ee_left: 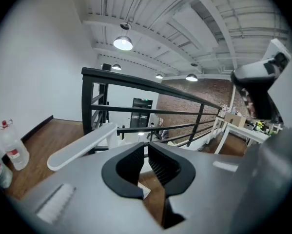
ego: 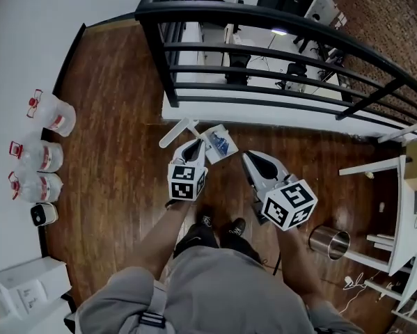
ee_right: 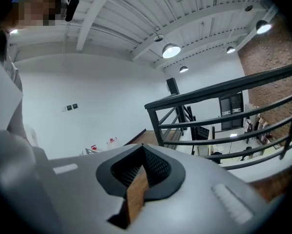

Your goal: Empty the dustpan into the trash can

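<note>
In the head view a white dustpan (ego: 220, 142) hangs in front of me above the wooden floor, its long handle (ego: 177, 133) pointing up-left. My left gripper (ego: 196, 145) is shut where handle and pan meet. In the left gripper view the handle (ee_left: 82, 146) runs off behind the left jaw of that gripper (ee_left: 146, 148). My right gripper (ego: 248, 156) is beside it to the right, apart from the dustpan. Its jaws (ee_right: 143, 149) meet at the tips with nothing between them. A round steel trash can (ego: 329, 243) stands on the floor at the lower right, beyond the right gripper.
A black metal railing (ego: 264, 54) crosses ahead over a drop to a lower floor. Three plastic bottles (ego: 51, 117) line the left wall, with a white box (ego: 27, 287) below them. A white table frame (ego: 403, 186) stands at the right, close to the trash can.
</note>
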{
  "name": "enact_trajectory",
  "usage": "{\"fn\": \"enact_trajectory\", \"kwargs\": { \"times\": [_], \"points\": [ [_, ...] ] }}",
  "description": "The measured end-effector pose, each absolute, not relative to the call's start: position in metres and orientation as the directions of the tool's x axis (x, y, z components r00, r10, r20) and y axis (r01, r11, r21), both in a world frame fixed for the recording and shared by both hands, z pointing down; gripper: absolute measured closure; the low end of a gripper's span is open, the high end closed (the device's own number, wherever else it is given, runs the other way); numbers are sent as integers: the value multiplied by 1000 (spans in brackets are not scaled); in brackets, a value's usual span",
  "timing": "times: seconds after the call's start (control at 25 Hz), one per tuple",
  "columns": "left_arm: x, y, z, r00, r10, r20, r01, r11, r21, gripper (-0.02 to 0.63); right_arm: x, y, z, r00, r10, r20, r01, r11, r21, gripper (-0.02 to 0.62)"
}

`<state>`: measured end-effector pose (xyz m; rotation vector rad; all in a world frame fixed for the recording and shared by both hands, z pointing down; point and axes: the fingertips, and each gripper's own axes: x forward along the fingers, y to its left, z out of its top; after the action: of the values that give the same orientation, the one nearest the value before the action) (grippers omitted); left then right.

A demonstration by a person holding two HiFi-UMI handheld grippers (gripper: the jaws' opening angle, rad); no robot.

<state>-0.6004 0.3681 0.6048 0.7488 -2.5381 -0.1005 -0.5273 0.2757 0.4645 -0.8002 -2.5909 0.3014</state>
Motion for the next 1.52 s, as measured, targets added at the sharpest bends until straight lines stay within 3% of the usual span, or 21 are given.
{"fn": "enact_trajectory", "kwargs": {
  "times": [0.08,0.24,0.4,0.8,0.92,0.96,1.04,1.24,1.52],
  "points": [
    [-613,374,624,-750,-473,462,-433,880,197,564,-529,269,468,-747,577,331,481,812,-331,597],
    [-632,387,651,-788,-362,498,-314,932,180,388,-529,255,467,-747,569,345,470,818,-331,597],
    [-657,388,665,-817,-294,497,-246,956,162,302,-533,242,470,-746,559,363,460,826,-326,597],
    [-699,390,669,-855,-184,486,-114,979,170,303,-520,203,481,-753,516,408,410,854,-322,597],
    [-712,394,674,-850,-166,500,-99,983,157,349,-517,193,485,-757,504,416,394,860,-325,597],
    [-716,396,673,-849,-161,504,-93,983,157,412,-516,190,486,-757,500,420,389,862,-326,597],
    [-720,396,671,-846,-164,507,-95,983,159,422,-513,184,488,-758,494,425,380,865,-327,597],
    [-712,390,659,-852,-217,477,-176,976,129,408,-505,180,489,-763,487,424,373,869,-326,597],
    [-688,358,621,-812,-391,434,-395,915,84,406,-496,178,480,-782,475,404,367,874,-317,597]
  ]
}}
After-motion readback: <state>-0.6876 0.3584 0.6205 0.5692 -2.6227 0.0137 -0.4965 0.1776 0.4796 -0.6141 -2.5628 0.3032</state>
